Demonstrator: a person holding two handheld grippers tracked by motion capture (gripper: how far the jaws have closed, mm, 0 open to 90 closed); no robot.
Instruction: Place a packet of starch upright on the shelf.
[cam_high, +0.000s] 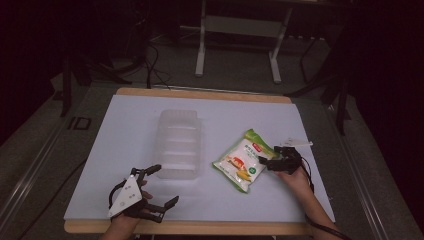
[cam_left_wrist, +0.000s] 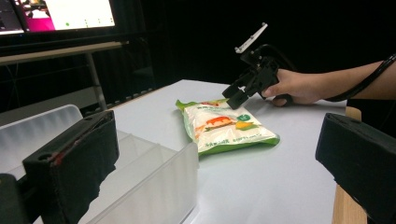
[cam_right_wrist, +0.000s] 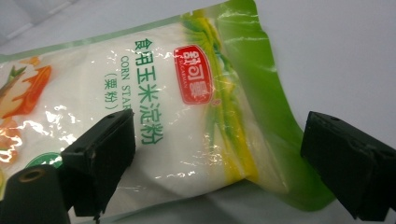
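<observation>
So the right gripper (cam_high: 267, 162) is parked right at the right-hand end of the corn starch bag (cam_high: 241, 160), jaws spread wide either side of that end but not closed on anything yet. Looks to me like it's lining up to pinch the green sealed edge, since that flat seam is the easiest bit to grab on a puffy pouch. The bag lies flat on the white table (cam_high: 150, 120), right of centre, just right of the clear plastic bin (cam_high: 180, 145) and not touching it.

The left gripper (cam_high: 159, 187) hangs at the near left with jaws wide open and empty, next to the bin's near end, maybe ready to steady it.

Room-wise, there's plenty of bare table far and left of the bin, and the short hop from bag to bin is unobstructed. The bag sits well in from the table's right edge, so no worry of it sliding off.
</observation>
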